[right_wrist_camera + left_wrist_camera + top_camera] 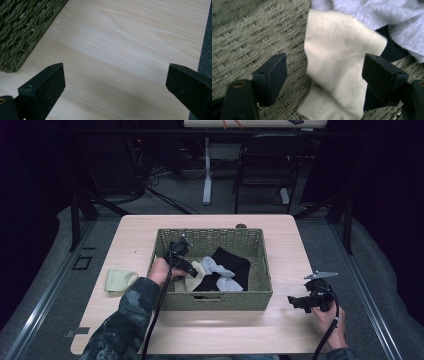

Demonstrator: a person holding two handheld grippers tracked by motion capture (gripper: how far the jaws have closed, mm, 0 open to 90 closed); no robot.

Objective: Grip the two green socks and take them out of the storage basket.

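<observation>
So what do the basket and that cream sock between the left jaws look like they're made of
The basket looks woven from twisted olive-green fibre, perhaps seagrass or paper cord; the braided strands show clearly, matte and rough. The cream sock looks like a soft knit, probably cotton; fine ribbing shows near its cuff and it folds limply. The left gripper stands open around it.

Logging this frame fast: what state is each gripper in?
Left gripper: open, jaws either side of the cream sock in the woven basket, not clamped.
Right gripper: open, holding nothing.
</observation>
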